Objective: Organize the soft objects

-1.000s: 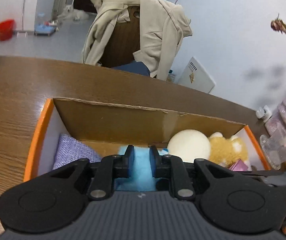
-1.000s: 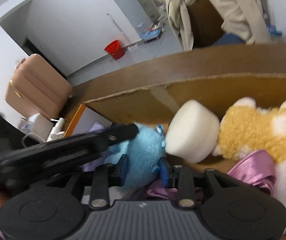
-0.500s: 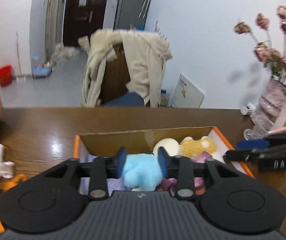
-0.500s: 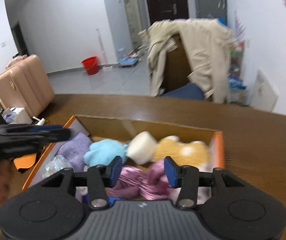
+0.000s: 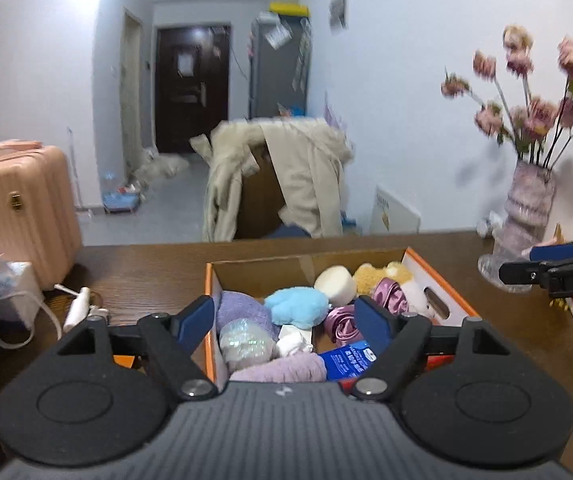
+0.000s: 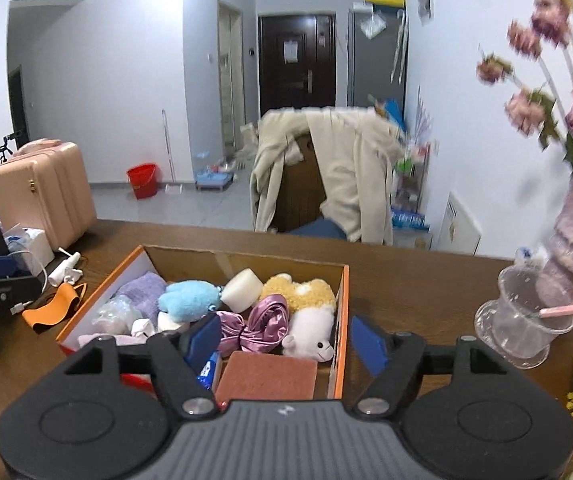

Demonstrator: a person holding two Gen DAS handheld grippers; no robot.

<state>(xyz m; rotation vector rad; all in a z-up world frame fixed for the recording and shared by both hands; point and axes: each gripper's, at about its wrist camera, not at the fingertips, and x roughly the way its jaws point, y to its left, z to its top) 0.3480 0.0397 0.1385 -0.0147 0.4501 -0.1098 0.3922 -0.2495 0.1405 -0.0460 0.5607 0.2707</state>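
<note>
1. The left tongs (image 5: 284,322) stand wide apart with nothing between the blue pads; they have just been opening
2. The right tongs (image 6: 286,340) are likewise spread and empty, and have also just been opening
3. An orange-edged cardboard box (image 6: 338,320) sits on the dark wooden tabletop (image 6: 406,284), in front of both tongs
4. Inside it lie a fluffy light-blue plush toy (image 6: 188,298), a white round sponge (image 6: 242,290), a tan-and-white plush dog (image 6: 306,304), a shiny purple satin scrunchie (image 6: 262,322), a lilac knitted cloth (image 6: 142,288) and a reddish-brown scouring pad (image 6: 266,374)
5. The blue plush rests between the lilac cloth and the sponge, touching the sponge
6. A clear glass vase of dried pink flowers (image 5: 526,208) stands to the right of the box
</note>
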